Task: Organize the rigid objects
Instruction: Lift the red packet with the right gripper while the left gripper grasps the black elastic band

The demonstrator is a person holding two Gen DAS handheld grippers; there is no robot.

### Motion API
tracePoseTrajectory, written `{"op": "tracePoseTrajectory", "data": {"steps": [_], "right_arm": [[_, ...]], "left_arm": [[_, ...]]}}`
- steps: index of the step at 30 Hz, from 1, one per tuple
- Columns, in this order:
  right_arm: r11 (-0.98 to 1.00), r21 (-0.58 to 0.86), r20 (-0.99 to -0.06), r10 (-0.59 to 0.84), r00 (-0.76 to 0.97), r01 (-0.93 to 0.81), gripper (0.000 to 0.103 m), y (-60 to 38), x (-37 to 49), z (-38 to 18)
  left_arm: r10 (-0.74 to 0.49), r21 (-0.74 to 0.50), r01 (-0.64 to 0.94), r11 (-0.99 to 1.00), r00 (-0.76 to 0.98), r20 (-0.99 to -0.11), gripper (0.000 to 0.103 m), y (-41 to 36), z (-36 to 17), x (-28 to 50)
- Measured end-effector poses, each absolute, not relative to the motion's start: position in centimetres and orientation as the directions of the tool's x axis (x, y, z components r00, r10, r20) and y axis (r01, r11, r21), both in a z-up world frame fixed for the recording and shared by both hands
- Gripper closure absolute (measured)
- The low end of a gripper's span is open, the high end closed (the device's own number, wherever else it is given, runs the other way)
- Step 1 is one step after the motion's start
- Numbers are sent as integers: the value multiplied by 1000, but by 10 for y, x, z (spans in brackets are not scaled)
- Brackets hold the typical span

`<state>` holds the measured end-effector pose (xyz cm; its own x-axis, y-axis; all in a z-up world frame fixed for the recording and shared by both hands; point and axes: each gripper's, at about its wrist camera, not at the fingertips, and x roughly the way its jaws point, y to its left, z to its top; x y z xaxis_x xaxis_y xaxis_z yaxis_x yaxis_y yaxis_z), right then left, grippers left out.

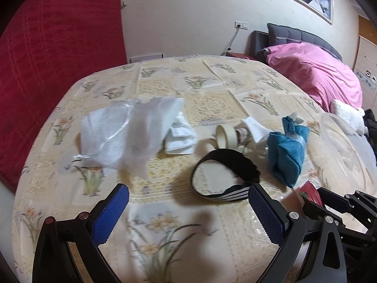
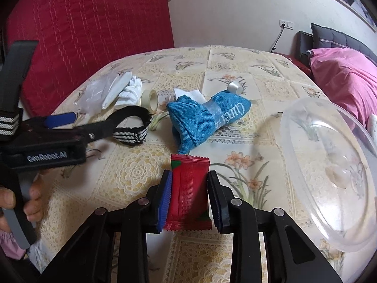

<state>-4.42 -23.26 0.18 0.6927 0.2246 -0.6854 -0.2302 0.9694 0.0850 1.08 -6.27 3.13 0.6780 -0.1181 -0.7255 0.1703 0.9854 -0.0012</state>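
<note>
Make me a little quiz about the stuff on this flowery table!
1. True or false: the right gripper is shut on the red packet.
2. What lies right beyond the left gripper? A) black headband B) tape roll C) clear bowl
3. What colour is the pouch in the middle of the table?

Key: 1 true. 2 A. 3 blue.
</note>
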Motion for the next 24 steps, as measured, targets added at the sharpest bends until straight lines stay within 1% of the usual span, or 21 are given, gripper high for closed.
{"op": "tracePoseTrajectory", "data": {"steps": [8, 18, 19, 21, 23, 24], "right_arm": [[972, 105, -658, 228, 718, -212, 72, -243, -45, 10], [976, 123, -638, 216, 739, -179, 72, -259, -42, 15], [976, 125, -636, 216, 741, -177, 72, -260, -41, 15], [977, 129, -632, 215, 744, -172, 72, -263, -42, 15], [977, 132, -629, 211, 748, -165, 72, -266, -42, 15], [978, 133, -626, 210, 751, -162, 72, -268, -42, 16]], "left_arm": [[-147, -4, 213, 977, 658, -739, 0, -78, 27, 19], [-151, -14, 212, 977, 647, -748, 1, -86, 18, 30], [-153, -18, 211, 977, 648, -746, 2, -85, 17, 30], [-162, -29, 212, 977, 647, -745, 9, -85, 16, 31], [-174, -40, 217, 975, 640, -748, 20, -84, 15, 31], [-180, -47, 220, 974, 636, -750, 23, -85, 14, 31]]}}
